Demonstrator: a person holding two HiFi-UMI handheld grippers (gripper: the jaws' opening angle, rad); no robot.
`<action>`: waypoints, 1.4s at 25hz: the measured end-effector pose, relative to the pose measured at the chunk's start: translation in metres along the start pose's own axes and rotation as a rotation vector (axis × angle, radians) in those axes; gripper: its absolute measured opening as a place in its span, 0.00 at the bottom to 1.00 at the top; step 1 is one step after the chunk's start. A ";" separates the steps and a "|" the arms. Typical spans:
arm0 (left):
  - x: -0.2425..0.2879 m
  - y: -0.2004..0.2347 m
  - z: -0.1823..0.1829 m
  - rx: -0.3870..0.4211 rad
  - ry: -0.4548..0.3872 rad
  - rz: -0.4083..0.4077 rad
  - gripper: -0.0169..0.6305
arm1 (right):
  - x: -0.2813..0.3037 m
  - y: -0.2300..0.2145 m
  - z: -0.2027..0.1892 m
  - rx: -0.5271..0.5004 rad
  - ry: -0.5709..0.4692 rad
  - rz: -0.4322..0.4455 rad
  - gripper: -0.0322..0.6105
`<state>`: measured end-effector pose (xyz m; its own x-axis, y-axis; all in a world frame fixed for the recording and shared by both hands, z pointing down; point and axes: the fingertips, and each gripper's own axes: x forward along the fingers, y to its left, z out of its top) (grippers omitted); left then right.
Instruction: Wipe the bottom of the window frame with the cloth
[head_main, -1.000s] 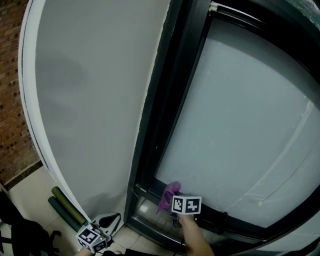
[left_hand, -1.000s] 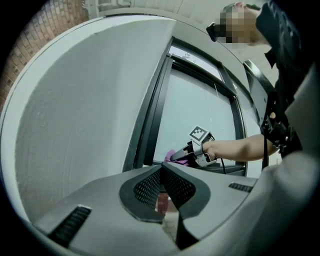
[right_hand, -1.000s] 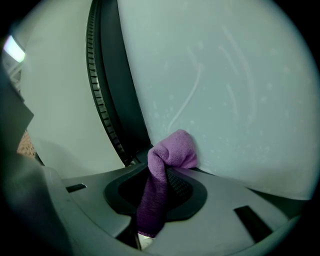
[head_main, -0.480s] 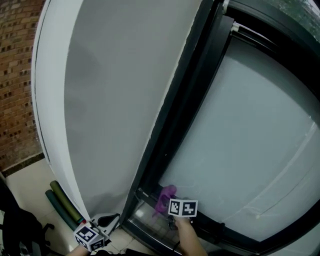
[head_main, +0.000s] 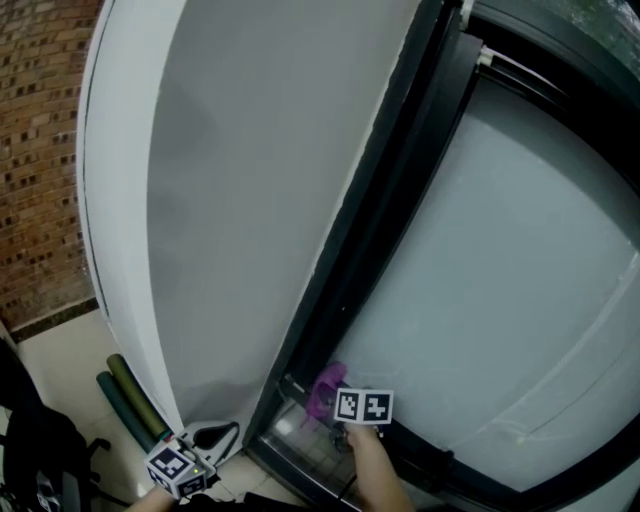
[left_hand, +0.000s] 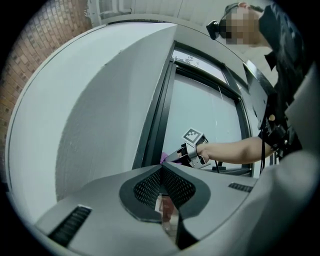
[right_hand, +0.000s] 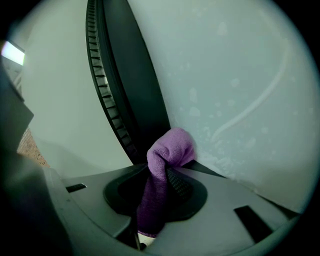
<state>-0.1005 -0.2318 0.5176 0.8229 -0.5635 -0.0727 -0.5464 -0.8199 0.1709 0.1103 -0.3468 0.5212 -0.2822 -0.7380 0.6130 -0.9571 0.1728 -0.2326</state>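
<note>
My right gripper is shut on a purple cloth, whose bunched end presses where the frosted glass meets the black window frame. In the head view the cloth sits on the frame's bottom rail close to its left corner, just ahead of the right gripper and its marker cube. My left gripper hangs low at the bottom left, away from the frame. In its own view its jaws meet, shut with nothing between them, pointing toward the right gripper.
A white wall panel stands left of the frame, with a brick wall beyond it. Two dark green rolls lie on the pale floor at the wall's foot. The person's body fills the right of the left gripper view.
The right gripper with the cloth has slid a little left along the bottom rail toward the corner. The head view has shifted. The left gripper stays low at the bottom left.
</note>
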 end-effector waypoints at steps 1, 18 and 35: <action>-0.001 0.000 0.000 0.001 0.002 0.002 0.03 | 0.003 0.002 0.002 -0.005 0.002 0.002 0.19; -0.028 0.004 -0.004 0.015 0.044 0.044 0.03 | -0.007 0.026 -0.015 0.026 -0.070 0.103 0.19; 0.010 -0.032 0.001 0.055 0.027 -0.004 0.03 | -0.130 0.060 -0.072 -0.016 -0.491 0.269 0.19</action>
<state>-0.0750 -0.2113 0.5104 0.8286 -0.5579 -0.0465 -0.5502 -0.8269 0.1161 0.0850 -0.1935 0.4814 -0.4567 -0.8829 0.1091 -0.8575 0.4042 -0.3185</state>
